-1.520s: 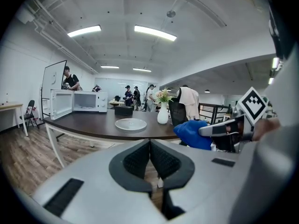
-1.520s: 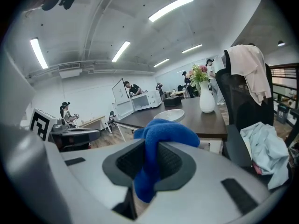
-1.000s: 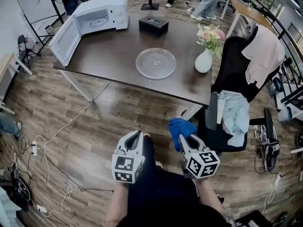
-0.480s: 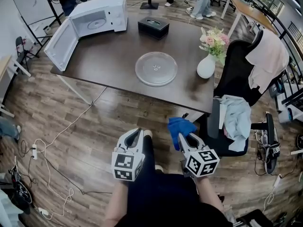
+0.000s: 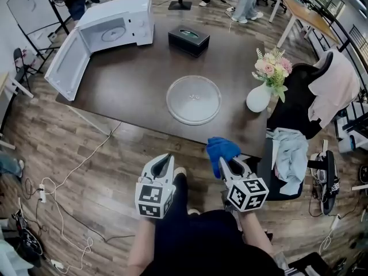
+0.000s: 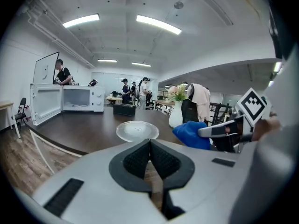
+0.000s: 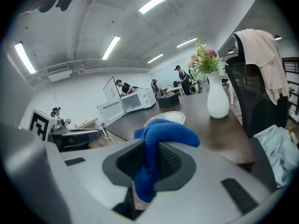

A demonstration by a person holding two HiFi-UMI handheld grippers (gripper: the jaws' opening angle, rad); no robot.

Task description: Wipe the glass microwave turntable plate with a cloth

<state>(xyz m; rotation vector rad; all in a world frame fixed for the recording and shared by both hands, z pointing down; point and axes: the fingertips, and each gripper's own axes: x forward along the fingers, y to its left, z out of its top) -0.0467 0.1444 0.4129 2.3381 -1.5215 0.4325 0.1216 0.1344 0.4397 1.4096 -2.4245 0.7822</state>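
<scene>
Right gripper (image 5: 227,163) pinching blue cloth (image 5: 221,149); left gripper (image 5: 165,161) jaws pressed together.
Wiping unbraced, I could skid the round glass turntable plate (image 5: 194,100).

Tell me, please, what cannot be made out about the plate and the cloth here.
- Smears on the glass plate: too small to tell, every view.
- Blue cloth, lower end: right gripper view, buried inside the right gripper.
- Microwave interior: head view, partly behind its own walls.

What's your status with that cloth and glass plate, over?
Left gripper shut, empty. Right gripper shut on blue cloth. Glass plate on table, not yet touched. Vase beside it, not blocking.
</scene>
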